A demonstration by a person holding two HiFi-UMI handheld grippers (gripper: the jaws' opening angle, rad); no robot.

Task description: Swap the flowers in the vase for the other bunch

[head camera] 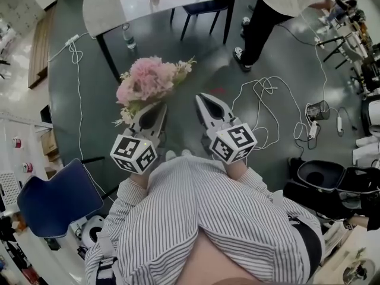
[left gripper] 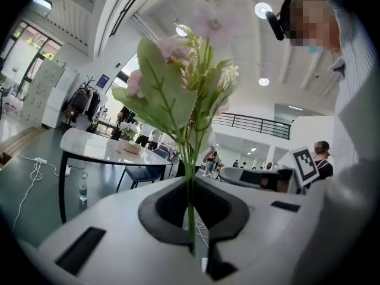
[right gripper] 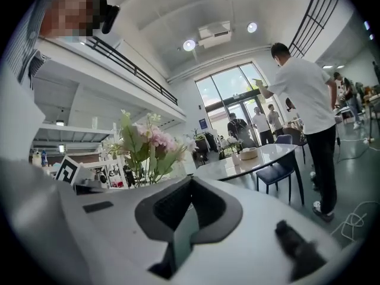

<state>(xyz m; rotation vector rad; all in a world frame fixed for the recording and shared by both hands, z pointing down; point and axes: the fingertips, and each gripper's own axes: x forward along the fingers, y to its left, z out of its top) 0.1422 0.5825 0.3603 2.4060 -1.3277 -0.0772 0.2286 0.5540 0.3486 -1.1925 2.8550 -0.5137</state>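
Our left gripper (head camera: 153, 113) is closed tight on the flowers (head camera: 148, 79). The left gripper view shows it best: the jaws (left gripper: 193, 230) meet along their seam with the thin green stems (left gripper: 190, 189) pinched between them. The leaves and pink blooms (left gripper: 178, 88) rise upright above the grip. Our right gripper (head camera: 208, 103) is closed too, and its own view shows the jaws (right gripper: 184, 230) pressed together with nothing between them.

The head view shows both grippers held side by side in front of us, above the dark floor. The pink bunch spreads over the left one's tips and hides them. Only this view shows the loose cables (head camera: 261, 100) on the floor and the blue chair (head camera: 56, 198) at our left.

The right gripper view shows the flowers (right gripper: 145, 144) from the side, off to its left. It also shows a person (right gripper: 303, 94) standing by the table (right gripper: 261, 159), which carries a bowl (right gripper: 248, 153). The left gripper view shows that table (left gripper: 101, 150) and a bottle (left gripper: 83, 189) on the floor beside its leg.
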